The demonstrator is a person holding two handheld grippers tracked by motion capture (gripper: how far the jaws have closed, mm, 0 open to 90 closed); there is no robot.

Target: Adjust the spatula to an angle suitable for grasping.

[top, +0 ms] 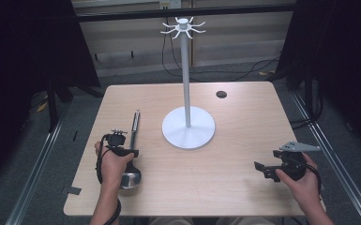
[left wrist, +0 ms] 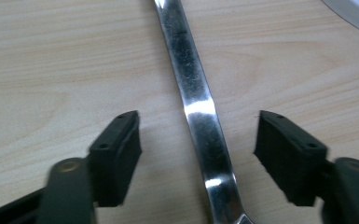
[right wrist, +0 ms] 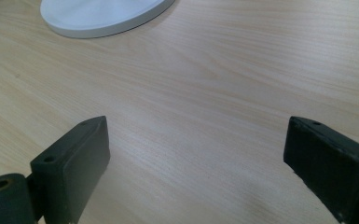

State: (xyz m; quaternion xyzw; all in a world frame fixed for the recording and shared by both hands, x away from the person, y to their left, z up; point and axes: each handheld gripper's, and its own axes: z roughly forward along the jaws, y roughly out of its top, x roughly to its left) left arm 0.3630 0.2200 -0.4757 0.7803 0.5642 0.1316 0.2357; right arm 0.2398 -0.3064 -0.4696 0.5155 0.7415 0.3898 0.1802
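The right tool [right wrist: 196,163] stands with its two black jaws set wide apart, nothing between them. Each jaw rises from a lower corner, flat pads facing inward; they appear to hang just above the surface, though contact cannot be confirmed from this angle. Beneath lies a light wood-grain worktop [right wrist: 224,79]. At upper left, part of a white round base [right wrist: 102,16] rests on the worktop, well apart from both jaws.

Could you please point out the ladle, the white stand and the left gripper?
Ladle [left wrist: 198,100]: left gripper view, on its handle.
Stand [top: 188,129]: high view, on its round base.
Left gripper [left wrist: 196,149]: left gripper view, midway between its fingertips.
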